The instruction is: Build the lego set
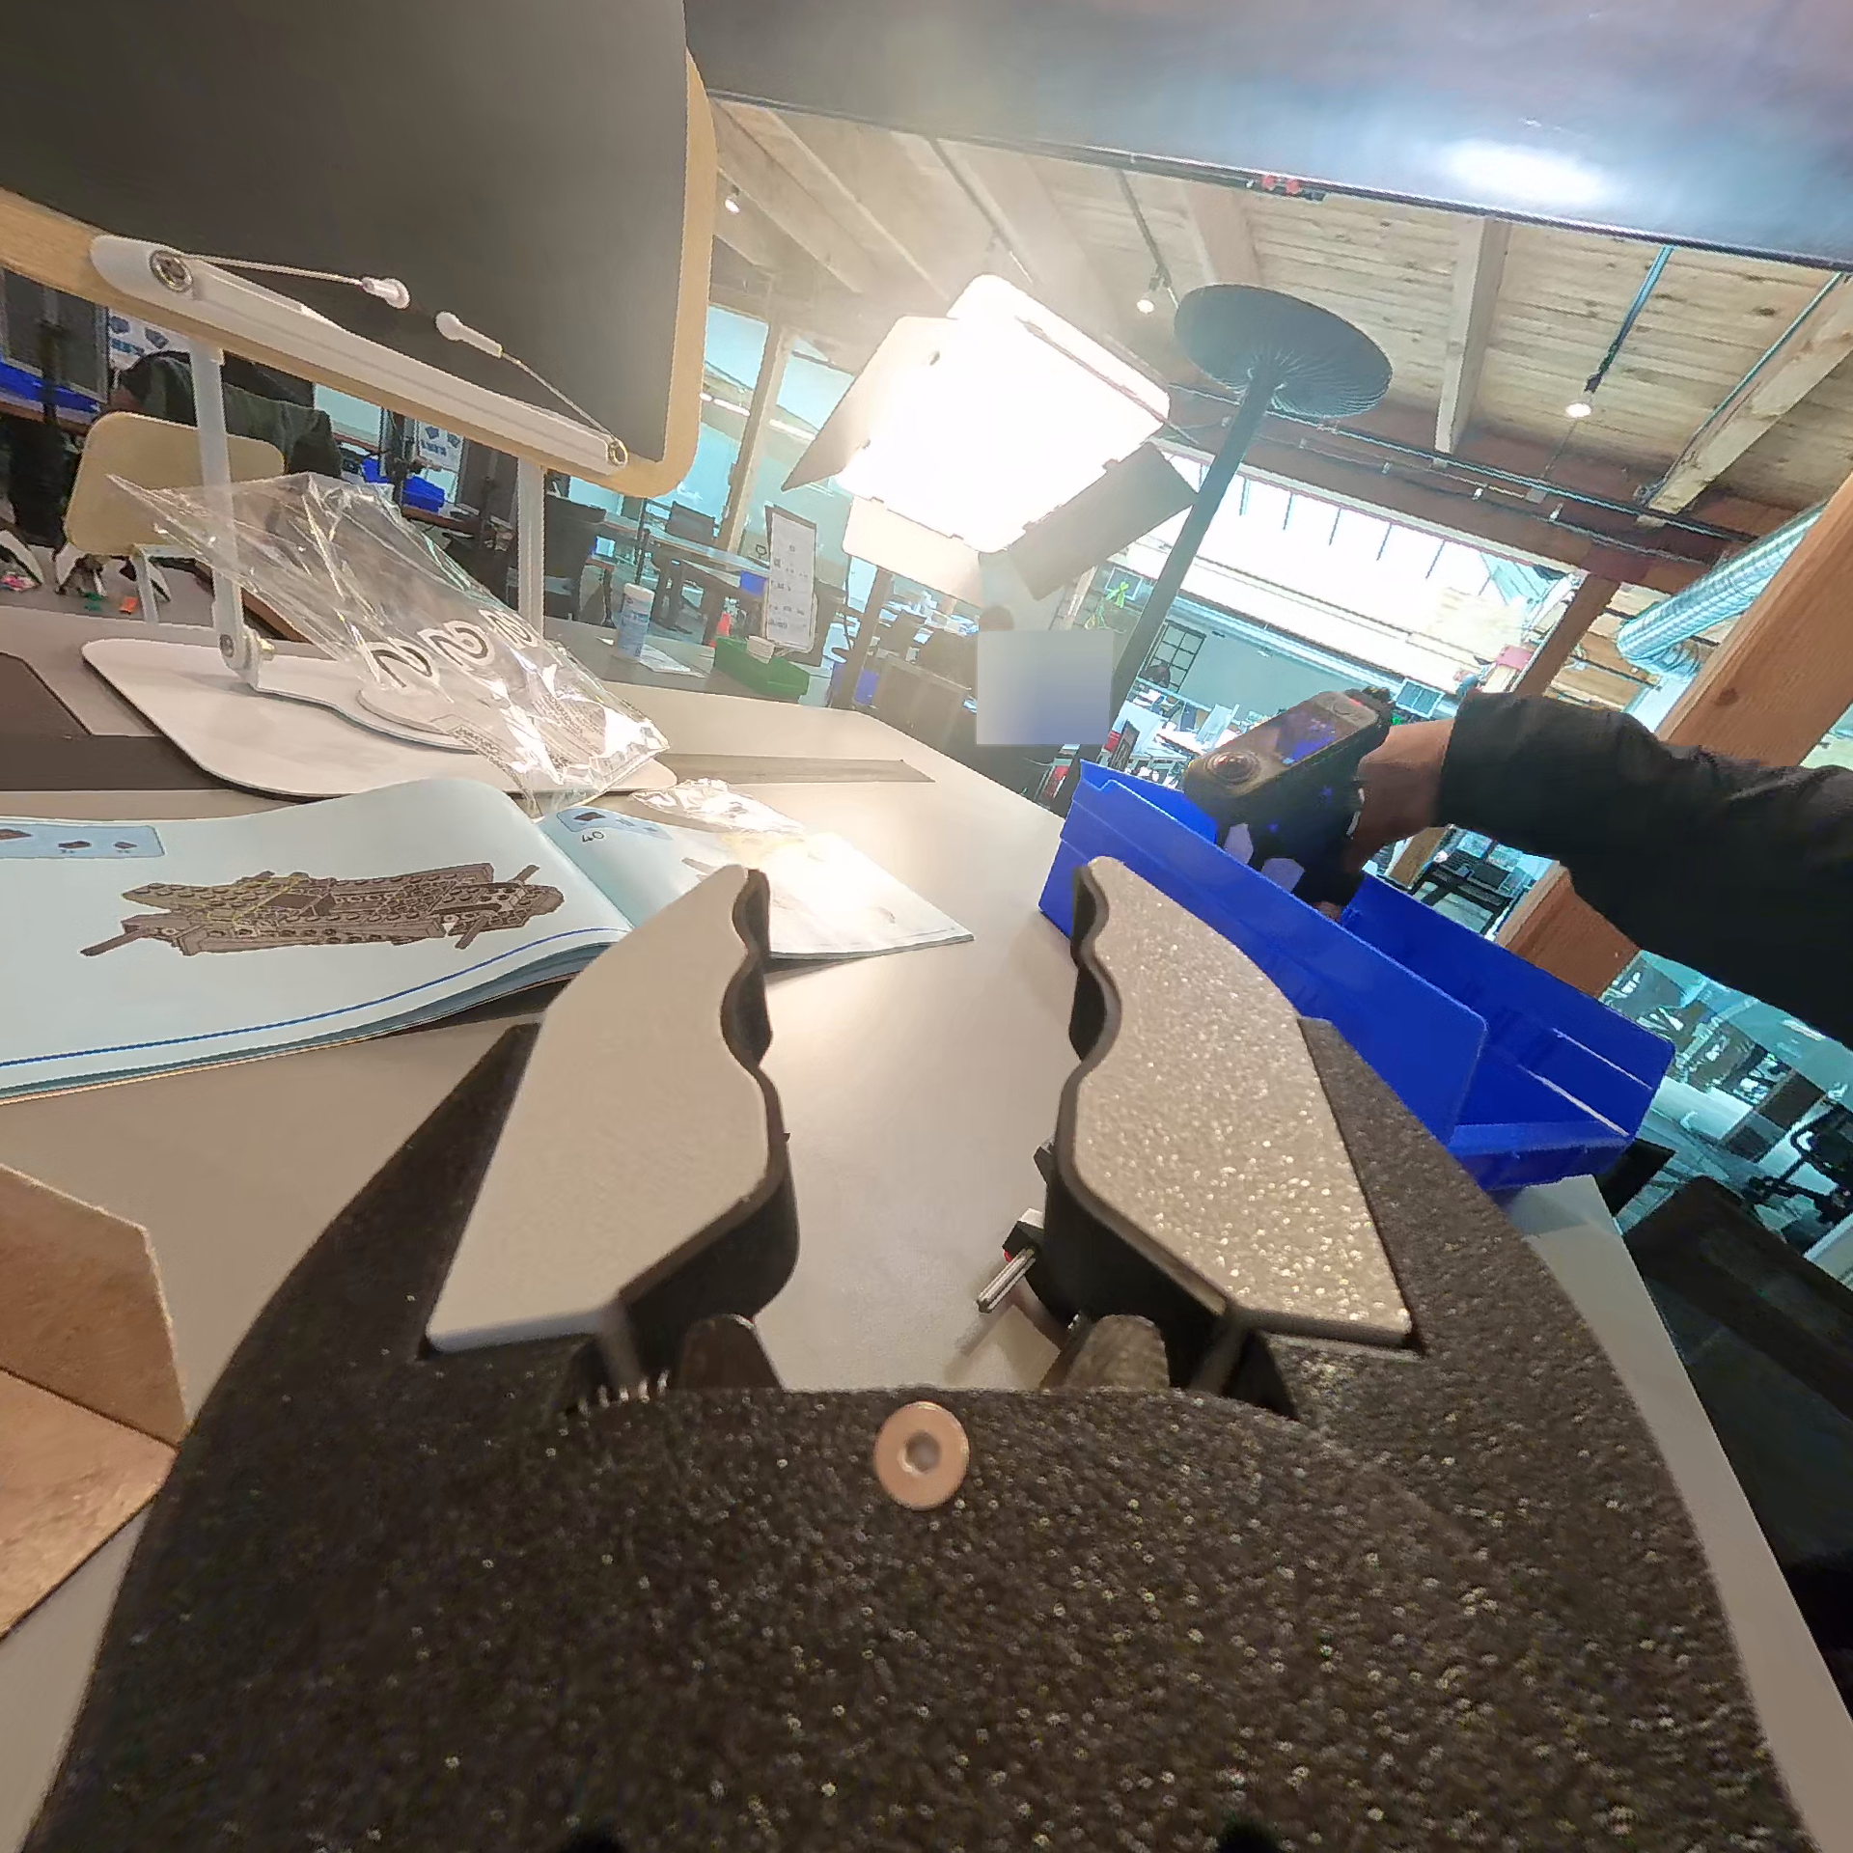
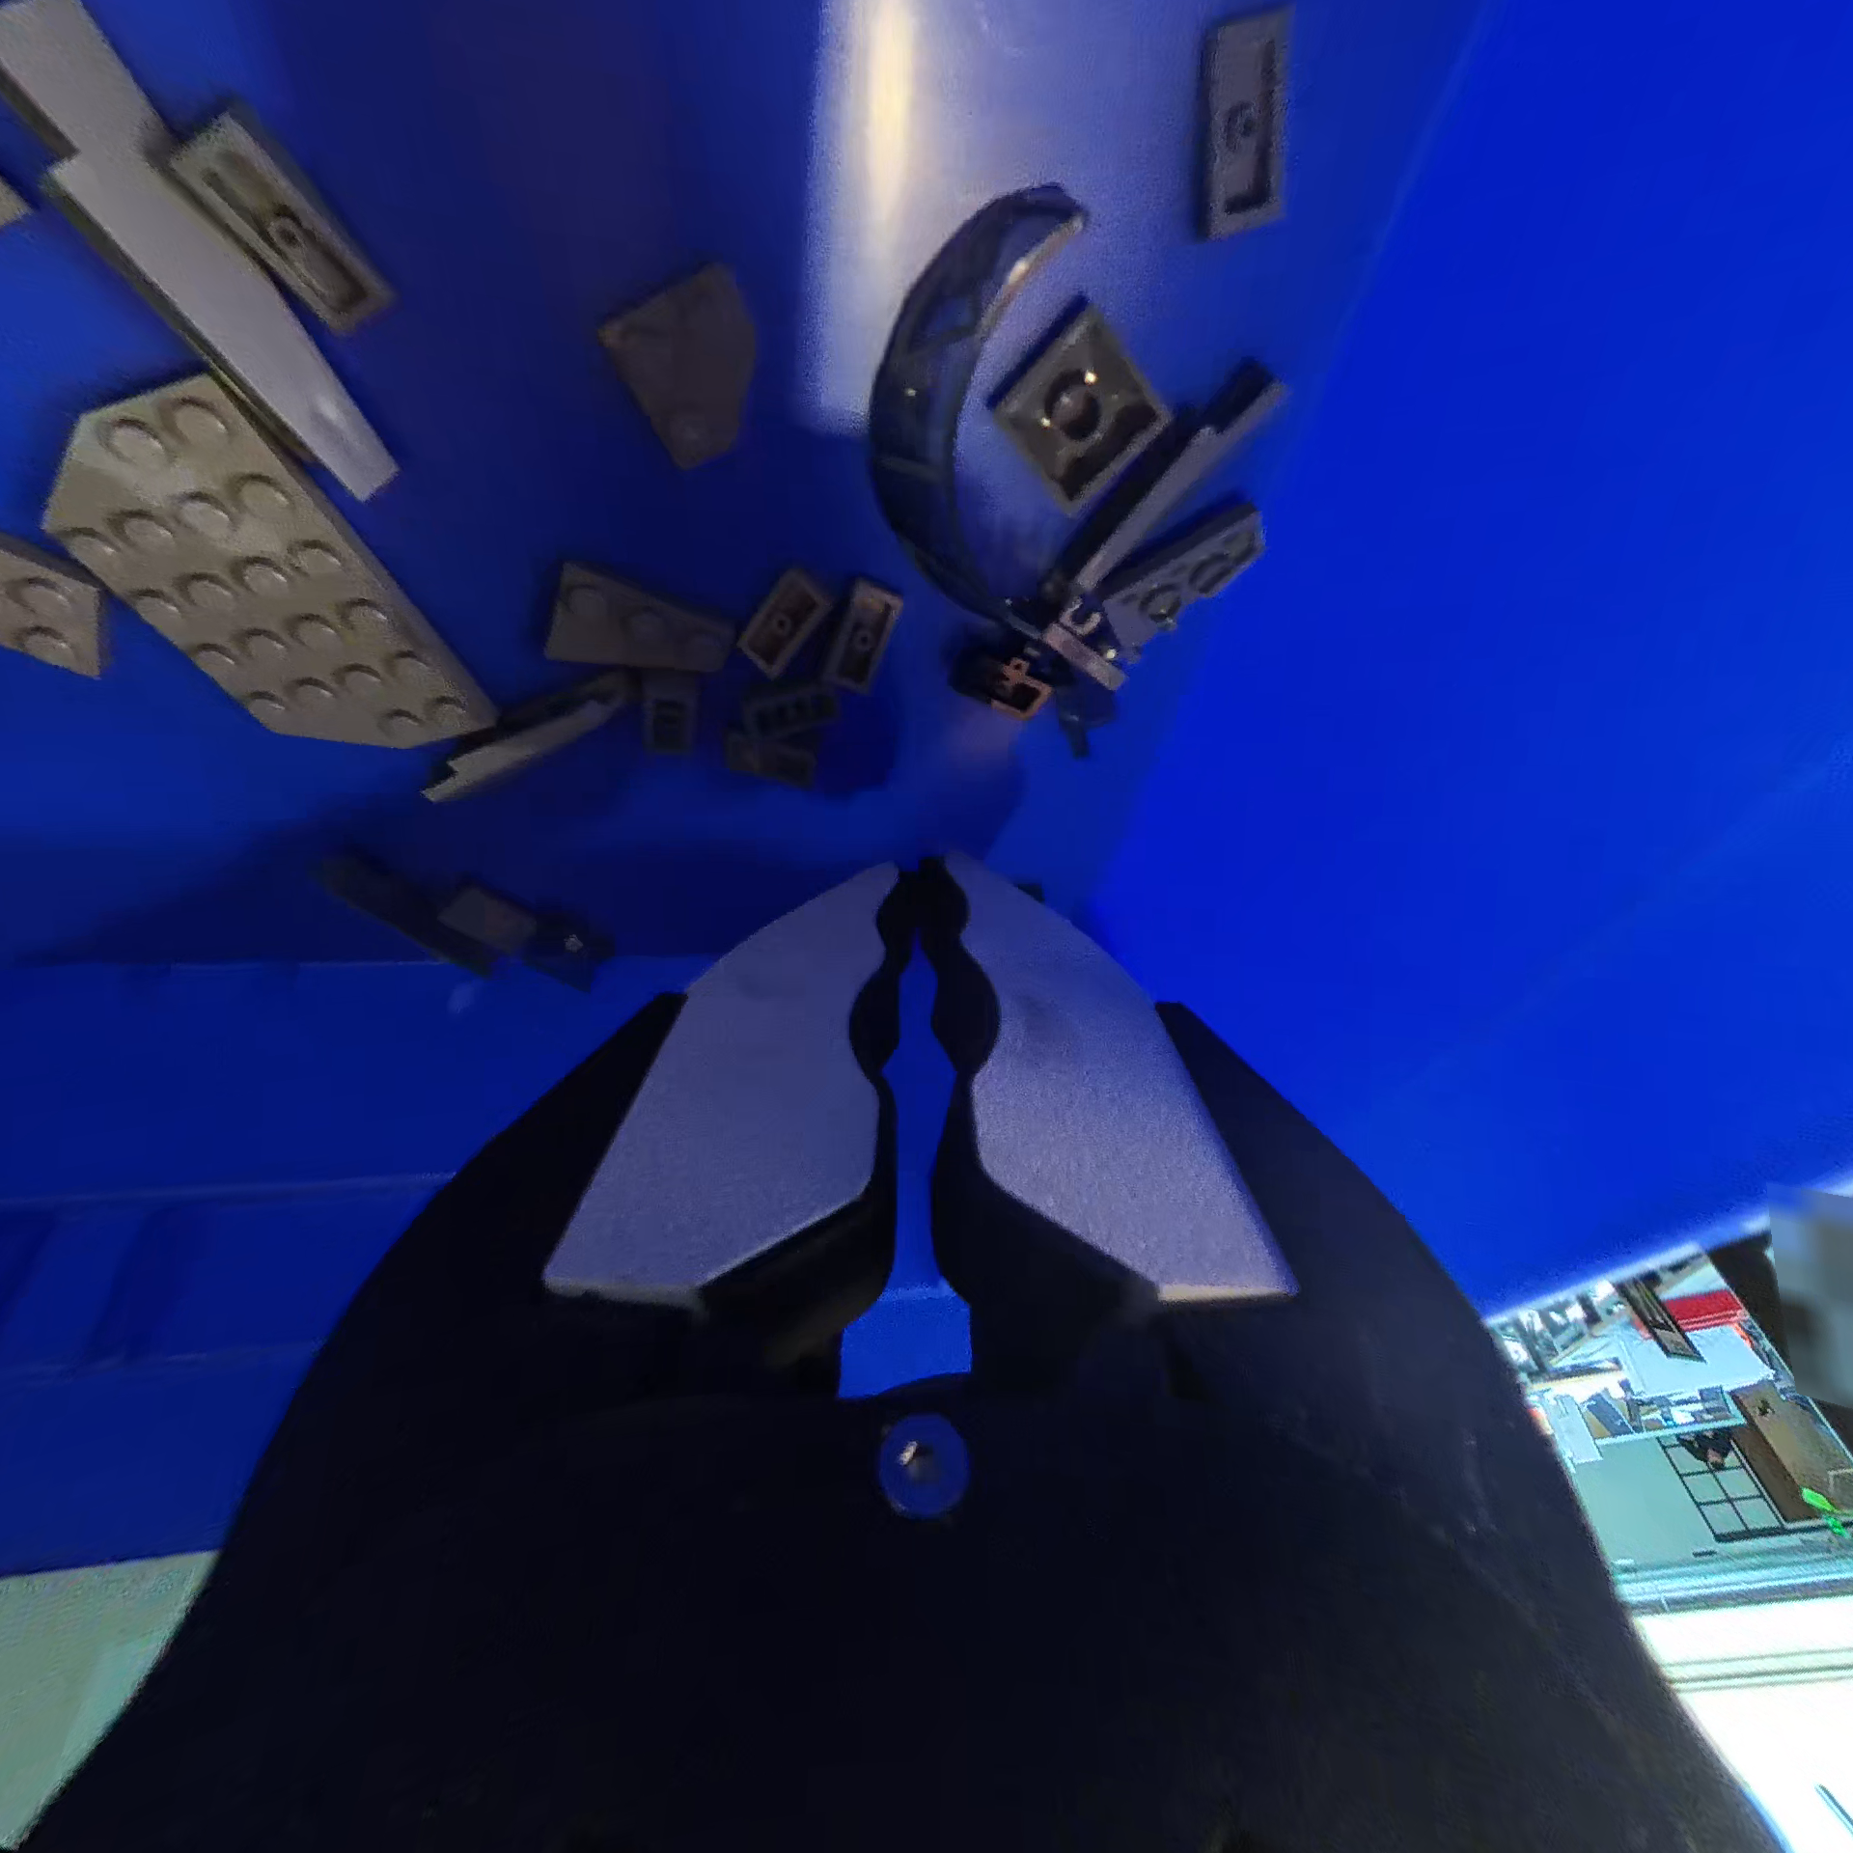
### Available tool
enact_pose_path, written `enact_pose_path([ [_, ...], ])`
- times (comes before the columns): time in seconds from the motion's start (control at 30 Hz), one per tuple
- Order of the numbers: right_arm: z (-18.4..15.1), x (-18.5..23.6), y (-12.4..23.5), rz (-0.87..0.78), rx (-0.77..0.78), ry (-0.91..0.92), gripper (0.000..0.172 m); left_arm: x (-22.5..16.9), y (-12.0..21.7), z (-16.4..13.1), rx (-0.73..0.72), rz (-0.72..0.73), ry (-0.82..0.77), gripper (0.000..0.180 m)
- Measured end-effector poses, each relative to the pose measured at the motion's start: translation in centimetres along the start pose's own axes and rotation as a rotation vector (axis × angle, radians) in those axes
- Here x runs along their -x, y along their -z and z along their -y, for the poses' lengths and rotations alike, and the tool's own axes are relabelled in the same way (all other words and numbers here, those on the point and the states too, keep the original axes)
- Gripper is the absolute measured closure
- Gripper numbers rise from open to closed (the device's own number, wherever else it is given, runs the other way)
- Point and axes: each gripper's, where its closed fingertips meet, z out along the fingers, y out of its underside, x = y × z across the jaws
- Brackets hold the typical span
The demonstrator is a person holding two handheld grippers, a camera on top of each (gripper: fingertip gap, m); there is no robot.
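Between the parted fingers of the left gripper lies bare grey table, an open instruction booklet just beside. Inside the blue bin, the right gripper has fingertips together, grey bricks scattered near.

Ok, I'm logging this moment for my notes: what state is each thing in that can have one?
left gripper: open, nothing between its fingers, over the table.
right gripper: shut, fingertips together, inside the blue bin.
booklet: lying open on the table.
clear plastic bag: crumpled, leaning on the white stand.
studio lamp: lit.
grey bricks: loose on the bin floor.
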Motion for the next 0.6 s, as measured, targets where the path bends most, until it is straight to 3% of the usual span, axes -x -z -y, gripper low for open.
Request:
enact_pose_path([
  [0.2, -0.4, -0.7, 0.8, 0.004, -0.02, -0.016, 0.17, 0.1, 0.0, 0.0, 0.002, 0.002, 0.002, 0.122],
  [0.33, -0.1, -0.3, 1.8, 0.063, -0.117, -0.05, 0.172, 0.1, 0.0, 0.0, 0.001, 0.004, 0.003, 0.122],
  [0.47, 0.8, 0.6, 4.4, 0.126, -0.308, -0.102, 0.172, 0.1, -0.1, 0.0, 0.004, 0.005, 0.004, 0.122],
  [0.6, 2.9, 2.8, 9.1, 0.185, -0.633, -0.114, 0.172, 0.2, -0.1, -0.1, 0.008, 0.008, 0.005, 0.122],
])
